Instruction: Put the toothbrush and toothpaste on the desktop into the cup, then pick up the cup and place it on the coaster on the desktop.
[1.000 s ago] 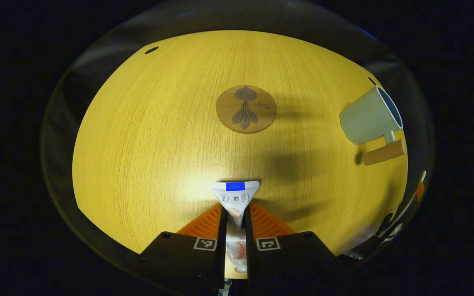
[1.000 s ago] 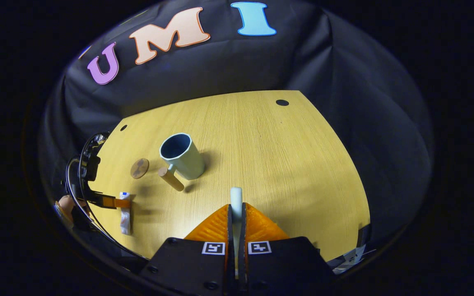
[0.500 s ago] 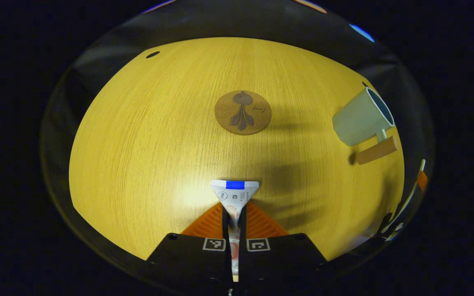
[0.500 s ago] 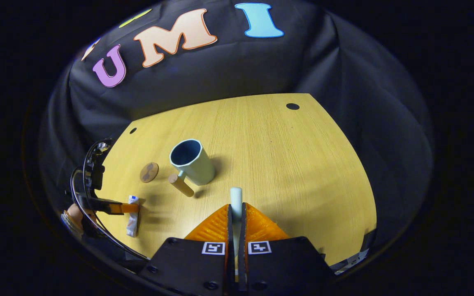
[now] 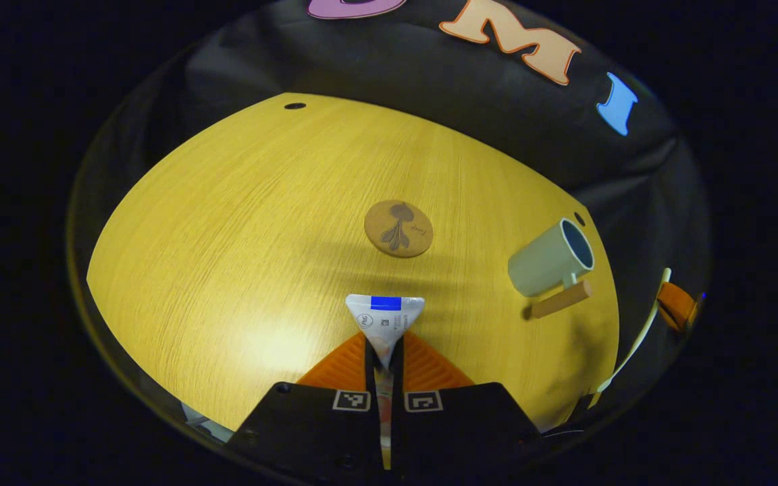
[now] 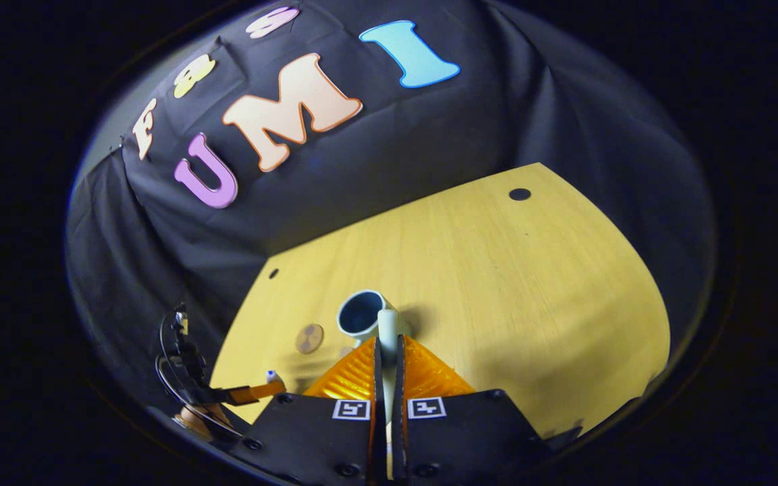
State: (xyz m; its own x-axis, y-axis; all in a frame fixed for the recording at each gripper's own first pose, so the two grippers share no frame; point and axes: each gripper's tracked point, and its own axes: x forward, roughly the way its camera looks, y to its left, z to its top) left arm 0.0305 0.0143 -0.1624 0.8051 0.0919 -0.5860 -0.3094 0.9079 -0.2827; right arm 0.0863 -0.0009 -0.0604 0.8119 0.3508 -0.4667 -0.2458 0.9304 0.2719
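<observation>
Left claw (image 5: 383, 351) clamped on white crimped toothpaste tube (image 5: 385, 317), bottom centre; right claw (image 6: 387, 351) clamped on pale toothbrush handle (image 6: 387, 324). Pale green mug with wooden handle (image 5: 550, 260) upright on yellow wooden tabletop (image 5: 240, 223), centre right. Best carried above the rim, tipped end-down, released one at a time.

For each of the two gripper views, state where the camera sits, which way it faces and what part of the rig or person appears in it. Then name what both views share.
Left gripper view: rides on the left gripper, facing across the desktop; its fingers pinch the toothpaste.
Right gripper view: rides on the right gripper, facing the booth wall over the desktop; its fingers pinch the toothbrush; the left gripper and a hand show at lower left.
Shared: cup, coaster, desktop.
</observation>
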